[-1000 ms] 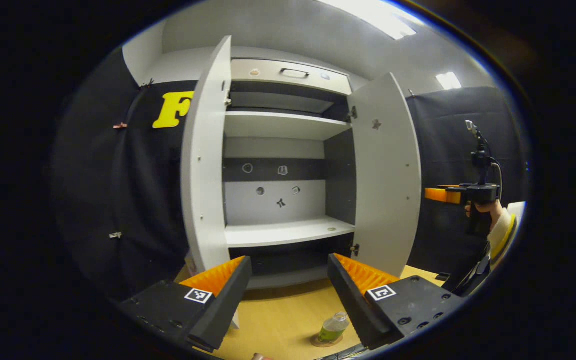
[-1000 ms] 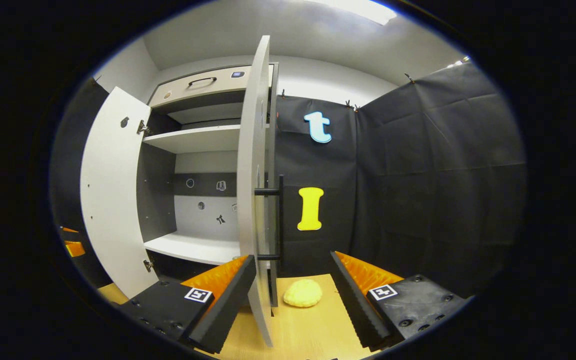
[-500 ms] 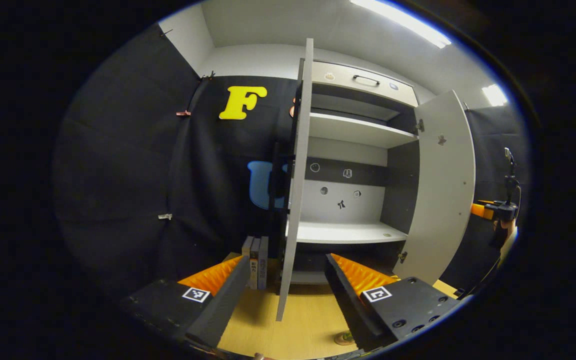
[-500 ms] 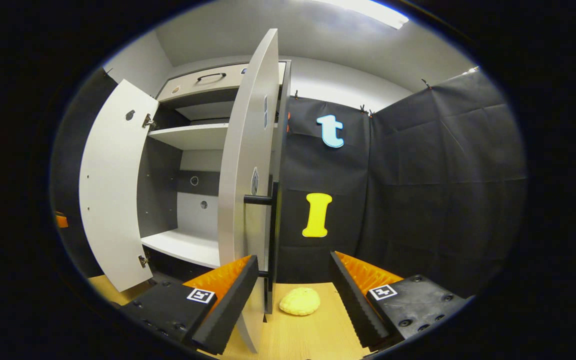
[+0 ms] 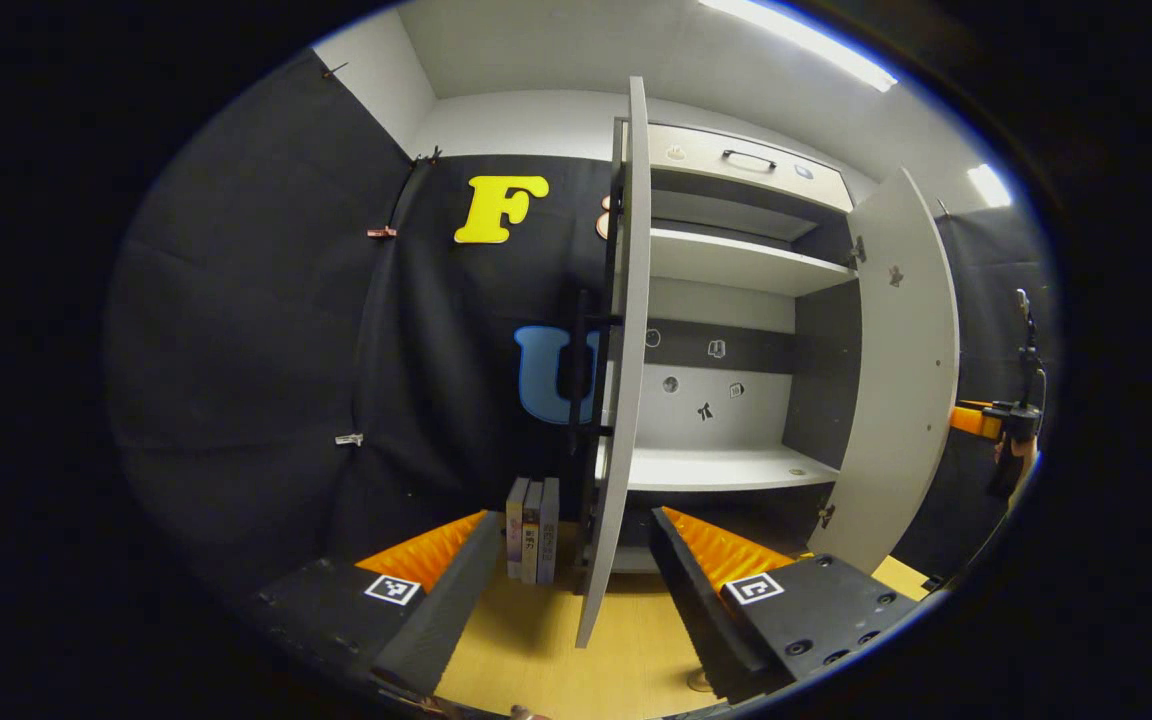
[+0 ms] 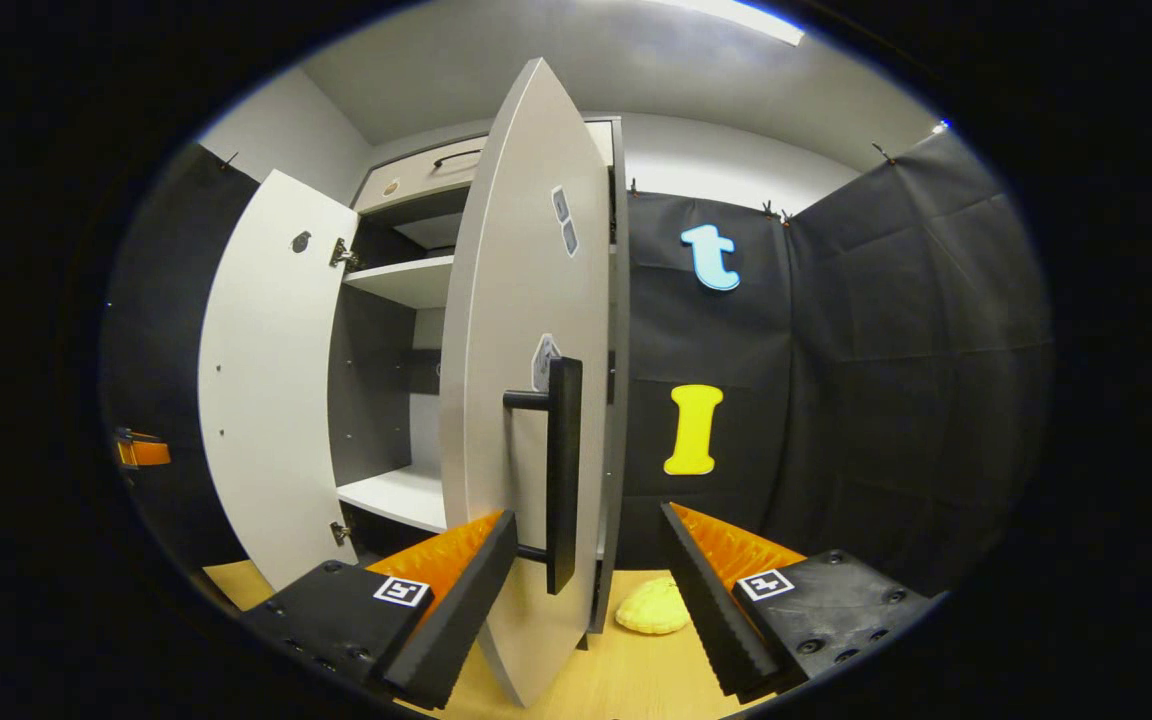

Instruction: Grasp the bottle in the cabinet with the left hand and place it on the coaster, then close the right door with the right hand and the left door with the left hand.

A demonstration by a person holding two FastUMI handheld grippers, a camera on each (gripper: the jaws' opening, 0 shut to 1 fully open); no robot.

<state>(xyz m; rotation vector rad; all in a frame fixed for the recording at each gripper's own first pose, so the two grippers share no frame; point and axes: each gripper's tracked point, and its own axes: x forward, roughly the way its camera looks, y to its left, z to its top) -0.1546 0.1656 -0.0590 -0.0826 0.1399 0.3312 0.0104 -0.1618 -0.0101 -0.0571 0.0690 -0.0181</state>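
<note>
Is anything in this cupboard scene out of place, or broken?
Nothing looks broken or spilled. Both cupboard doors, left and right, stand open. A yellow lump lies on the table beside the right door.

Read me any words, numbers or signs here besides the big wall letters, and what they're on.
Books: spine print, too small to read.
Cabinet stickers: small pictures, no legible words.
Right door: stickers too blurred to read.
</note>
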